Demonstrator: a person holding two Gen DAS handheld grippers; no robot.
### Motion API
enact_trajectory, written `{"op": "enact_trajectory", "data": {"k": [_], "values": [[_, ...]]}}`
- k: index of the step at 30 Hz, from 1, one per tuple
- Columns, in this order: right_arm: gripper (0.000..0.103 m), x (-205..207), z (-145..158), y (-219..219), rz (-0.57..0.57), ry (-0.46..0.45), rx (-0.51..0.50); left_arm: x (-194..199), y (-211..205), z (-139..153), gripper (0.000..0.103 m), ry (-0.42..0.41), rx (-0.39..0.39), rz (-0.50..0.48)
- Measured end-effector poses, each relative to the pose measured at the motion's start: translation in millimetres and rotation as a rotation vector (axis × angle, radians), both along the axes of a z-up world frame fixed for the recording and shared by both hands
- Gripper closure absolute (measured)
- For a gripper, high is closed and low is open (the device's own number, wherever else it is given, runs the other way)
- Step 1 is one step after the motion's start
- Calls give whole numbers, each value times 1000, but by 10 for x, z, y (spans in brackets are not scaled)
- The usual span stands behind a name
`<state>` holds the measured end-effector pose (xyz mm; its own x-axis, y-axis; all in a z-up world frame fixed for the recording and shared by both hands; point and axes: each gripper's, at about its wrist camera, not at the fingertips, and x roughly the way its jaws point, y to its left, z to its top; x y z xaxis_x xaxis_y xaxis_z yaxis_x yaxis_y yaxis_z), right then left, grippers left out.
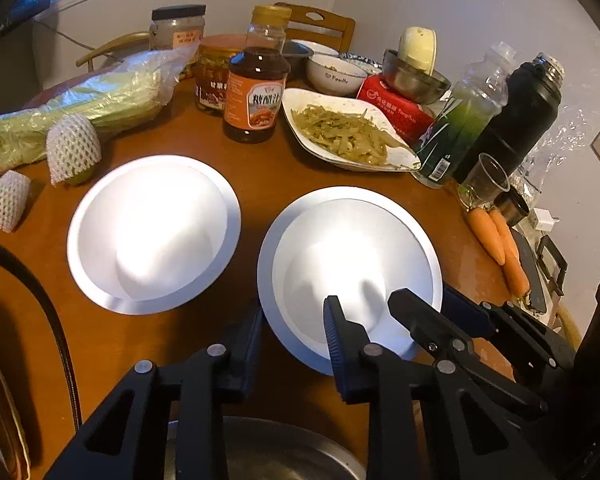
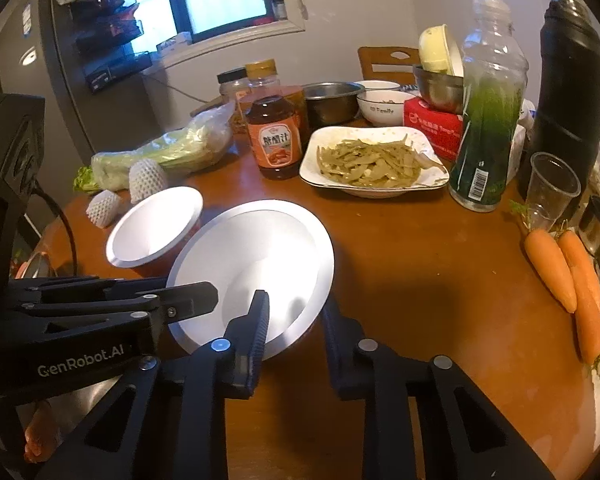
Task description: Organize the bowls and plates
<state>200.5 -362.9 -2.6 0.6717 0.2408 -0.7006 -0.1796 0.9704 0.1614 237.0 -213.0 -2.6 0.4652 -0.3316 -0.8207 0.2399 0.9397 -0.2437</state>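
Observation:
Two white bowls with red outsides sit side by side on the brown table: the left bowl (image 1: 152, 232) (image 2: 154, 226) and the right bowl (image 1: 350, 272) (image 2: 252, 272). My left gripper (image 1: 294, 340) is open, straddling the near left rim of the right bowl, one finger inside and one outside. My right gripper (image 2: 294, 326) is open, straddling the near right rim of the same bowl, left finger inside and right finger outside. It also shows in the left wrist view (image 1: 420, 308). Neither jaw is closed on the rim.
A white plate of cooked greens (image 1: 348, 132) (image 2: 372, 160) lies behind the bowls. A sauce bottle (image 1: 256, 80), jars, bagged celery (image 1: 80, 108), a green bottle (image 2: 488, 108), a black flask (image 2: 568, 92), a plastic cup (image 2: 552, 188), carrots (image 2: 568, 280) and a steel basin (image 1: 284, 452) surround them.

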Motion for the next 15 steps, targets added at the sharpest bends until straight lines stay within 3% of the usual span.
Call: {"op": "enact_trajectory", "data": {"k": [15], "values": [[75, -286, 347, 204, 34, -79, 2, -355, 223, 396, 74, -105, 4, 31]]}}
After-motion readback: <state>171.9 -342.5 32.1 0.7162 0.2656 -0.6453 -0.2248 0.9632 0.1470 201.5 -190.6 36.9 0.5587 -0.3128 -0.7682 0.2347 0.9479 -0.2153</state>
